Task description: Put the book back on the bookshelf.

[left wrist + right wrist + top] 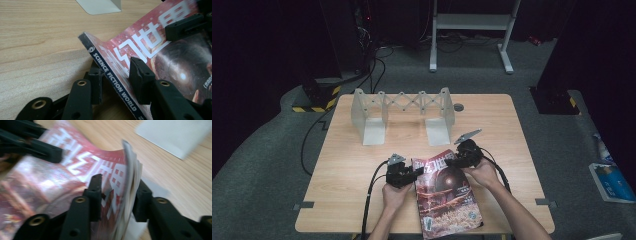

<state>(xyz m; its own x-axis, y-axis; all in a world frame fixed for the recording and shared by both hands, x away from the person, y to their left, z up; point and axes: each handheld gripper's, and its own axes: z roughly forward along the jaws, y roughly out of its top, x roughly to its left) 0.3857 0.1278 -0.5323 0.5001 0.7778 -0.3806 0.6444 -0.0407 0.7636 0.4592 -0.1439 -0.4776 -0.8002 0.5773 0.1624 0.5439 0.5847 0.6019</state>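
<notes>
A magazine (447, 195) with a red cover lies near the table's front edge; its spine (112, 77) reads "SCIENCE FICTION WORLD". My left gripper (417, 171) is shut on the top corner at the spine, one jaw under it and one on the cover (175, 62), and this corner is raised off the wood. My right gripper (449, 161) is shut on the opposite top corner, where the page edge (128, 182) curls upward between its jaws. In the right gripper view the cover (37, 177) is blurred.
A grey folding rack (402, 112) with two upright end plates stands on the wooden table (352, 165) behind the magazine; one of its base plates (100, 6) (172, 135) lies just ahead of the grippers. A small grey disc (458, 107) sits behind the rack's right end.
</notes>
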